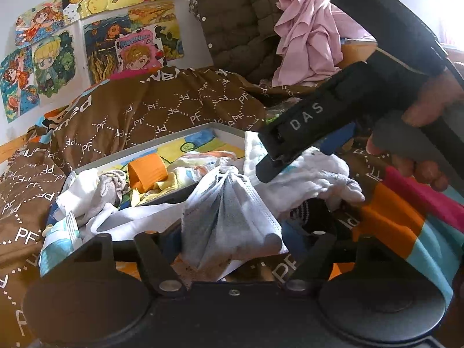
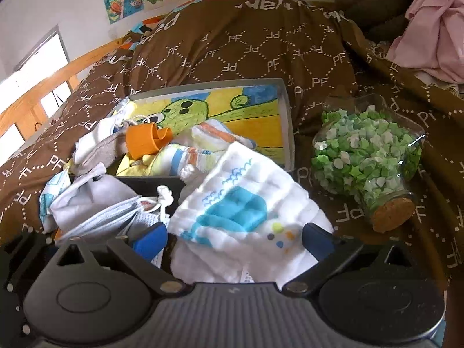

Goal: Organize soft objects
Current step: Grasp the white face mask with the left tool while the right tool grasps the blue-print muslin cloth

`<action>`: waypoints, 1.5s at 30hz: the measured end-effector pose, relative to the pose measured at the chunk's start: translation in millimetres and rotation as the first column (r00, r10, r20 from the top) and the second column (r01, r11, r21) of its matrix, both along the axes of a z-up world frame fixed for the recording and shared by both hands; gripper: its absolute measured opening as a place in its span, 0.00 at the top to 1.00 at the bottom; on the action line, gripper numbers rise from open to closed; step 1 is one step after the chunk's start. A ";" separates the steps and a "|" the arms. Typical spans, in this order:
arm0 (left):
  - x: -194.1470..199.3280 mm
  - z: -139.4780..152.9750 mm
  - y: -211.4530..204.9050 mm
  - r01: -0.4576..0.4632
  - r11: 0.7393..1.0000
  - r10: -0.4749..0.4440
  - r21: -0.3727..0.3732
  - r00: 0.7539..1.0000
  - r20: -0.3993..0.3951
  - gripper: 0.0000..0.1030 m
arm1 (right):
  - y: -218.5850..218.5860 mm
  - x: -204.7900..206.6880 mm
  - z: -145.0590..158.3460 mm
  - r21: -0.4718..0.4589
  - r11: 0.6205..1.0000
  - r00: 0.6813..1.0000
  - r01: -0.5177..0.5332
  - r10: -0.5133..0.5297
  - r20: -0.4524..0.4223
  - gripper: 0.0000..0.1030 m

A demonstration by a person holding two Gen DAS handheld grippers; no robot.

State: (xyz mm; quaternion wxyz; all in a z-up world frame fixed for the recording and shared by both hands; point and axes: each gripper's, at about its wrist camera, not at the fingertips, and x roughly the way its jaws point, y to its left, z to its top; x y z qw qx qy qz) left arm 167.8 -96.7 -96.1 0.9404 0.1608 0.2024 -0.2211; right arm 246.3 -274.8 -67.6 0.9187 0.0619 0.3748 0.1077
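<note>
Soft cloths are heaped in and around a shallow box (image 2: 286,116) on the bed, so let me run across from the left. Over by the wall, children's drawings (image 1: 43,58), and the brown PF-patterned duvet (image 2: 232,52) spreads under everything. Now the box: a grey cloth (image 2: 95,150) slumps over its left edge, an orange plastic cup (image 2: 145,142) lies tipped on its side next to it, and a yellow striped cloth (image 2: 174,159) sits just right of that. In front of the box, a white face mask (image 1: 232,208) stands bunched up between the fingers of the left gripper (image 1: 232,240); its fingertips are hidden, so I cannot tell whether they are pinching it. Next along, the right gripper (image 2: 233,239), held in a hand (image 1: 429,101), has its blue fingers (image 2: 150,240) wide apart, with a white cloth with a blue print (image 2: 232,211) lying loose between them. Further right, a glass jar of green paper stars (image 2: 368,156) lies on its side on the duvet, cork (image 2: 393,214) towards us, well apart from the box. Far right at the back, a crumpled pink garment (image 2: 429,29).
</note>
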 end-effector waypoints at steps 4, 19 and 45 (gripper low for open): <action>2.1 -1.7 0.3 -0.019 1.000 0.019 0.010 1.000 -0.014 0.40 | -1.0 1.1 -1.3 -0.010 1.000 1.000 0.016 -0.016 -0.002 0.07; 1.4 0.5 3.2 -0.018 1.000 0.017 -0.025 1.000 -0.019 0.64 | -2.1 2.5 -3.5 0.004 1.000 1.000 0.022 -0.022 -0.013 0.14; -5.1 8.8 5.8 -0.018 0.990 0.013 -0.142 0.999 -0.040 0.80 | -7.6 0.6 -0.6 -0.004 0.998 0.998 0.066 -0.066 -0.014 0.77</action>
